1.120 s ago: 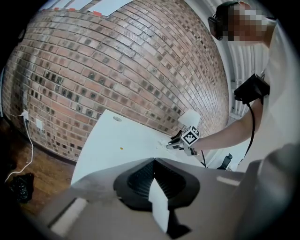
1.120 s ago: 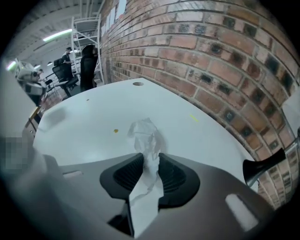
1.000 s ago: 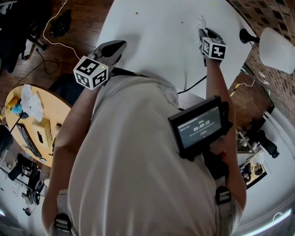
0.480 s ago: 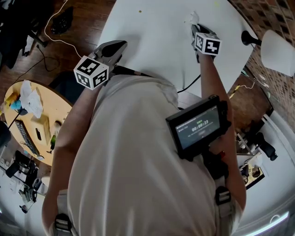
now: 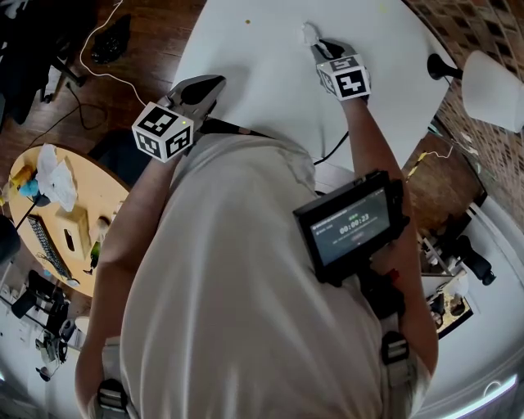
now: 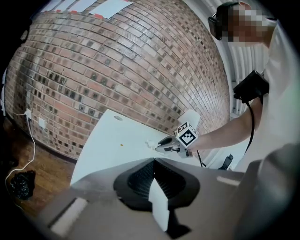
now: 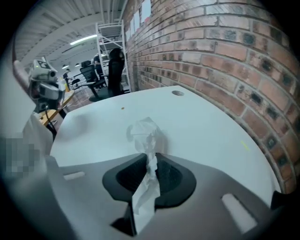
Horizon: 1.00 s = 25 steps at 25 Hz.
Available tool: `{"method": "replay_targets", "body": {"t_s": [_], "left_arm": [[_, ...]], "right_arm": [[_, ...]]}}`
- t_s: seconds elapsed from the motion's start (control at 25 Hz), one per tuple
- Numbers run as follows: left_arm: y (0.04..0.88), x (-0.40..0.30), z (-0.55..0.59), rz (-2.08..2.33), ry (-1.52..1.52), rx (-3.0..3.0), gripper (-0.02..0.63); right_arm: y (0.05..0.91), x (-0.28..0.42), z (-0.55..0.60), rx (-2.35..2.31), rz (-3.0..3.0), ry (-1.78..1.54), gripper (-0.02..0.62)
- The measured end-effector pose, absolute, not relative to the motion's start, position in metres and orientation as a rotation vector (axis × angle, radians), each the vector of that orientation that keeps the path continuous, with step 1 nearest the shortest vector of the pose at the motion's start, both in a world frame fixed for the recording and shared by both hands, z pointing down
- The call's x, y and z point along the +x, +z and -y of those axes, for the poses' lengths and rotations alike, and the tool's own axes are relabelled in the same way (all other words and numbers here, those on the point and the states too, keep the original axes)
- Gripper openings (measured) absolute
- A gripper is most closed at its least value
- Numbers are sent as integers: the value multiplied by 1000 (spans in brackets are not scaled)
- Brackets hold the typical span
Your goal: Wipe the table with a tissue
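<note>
I have the right hand-held gripper (image 5: 315, 42) out over the white tabletop (image 5: 262, 57), pointing steeply down, its marker cube (image 5: 344, 78) on top in the head view. Its jaws have just been closing and now pinch the tissue (image 7: 146, 136). In the right gripper view the paper runs as a twisted strip up between the pads, and its crumpled end bunches out past the tips, right at the tabletop surface. From the head view the tissue (image 5: 309, 33) shows as a small white wad ahead of the jaw tips, toward the far middle of the tabletop. A little yellowish speck (image 5: 248, 20) lies farther out to the left of it, apart from the paper. My left hand-held gripper (image 5: 211, 83) sits at the near left edge of the tabletop, well apart from the right one, and its own view shows the jaws pressed together. That view also looks across at the right hand-held gripper, with the white wad at its tips. A brick wall (image 7: 234, 56) runs along the far side of the tabletop, and a round grommet (image 7: 177, 93) sits in the surface near it.
</note>
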State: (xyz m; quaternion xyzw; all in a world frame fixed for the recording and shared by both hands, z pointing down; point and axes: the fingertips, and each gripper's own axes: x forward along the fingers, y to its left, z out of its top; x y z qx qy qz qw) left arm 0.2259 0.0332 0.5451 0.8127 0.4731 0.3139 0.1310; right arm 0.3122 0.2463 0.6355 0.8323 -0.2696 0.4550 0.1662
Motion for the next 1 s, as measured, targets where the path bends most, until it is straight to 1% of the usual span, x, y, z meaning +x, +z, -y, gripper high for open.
{"method": "replay_targets", "body": {"t_s": [0.2, 0.36, 0.56, 0.68, 0.8, 0.88, 1.0], "left_arm": [[551, 224, -37, -1417, 922, 2336, 6], [543, 223, -50, -1468, 912, 2327, 6], [534, 225, -61, -1525, 901, 2316, 6], [535, 227, -64, -1547, 908, 2306, 6], [535, 227, -67, -1564, 911, 2299, 6], [537, 226, -67, -1572, 917, 2293, 6], [540, 225, -66, -1581, 928, 2283, 6]], "right_arm": [[642, 278, -211, 2258, 1027, 1320, 60], [637, 246, -216, 2143, 1149, 1317, 58], [634, 232, -260, 2175, 974, 1332, 58], [634, 238, -306, 2380, 712, 1386, 58], [617, 241, -368, 2882, 303, 1411, 58], [610, 230, -413, 3136, -9, 1407, 58], [613, 205, -461, 3230, -312, 1430, 58]]}}
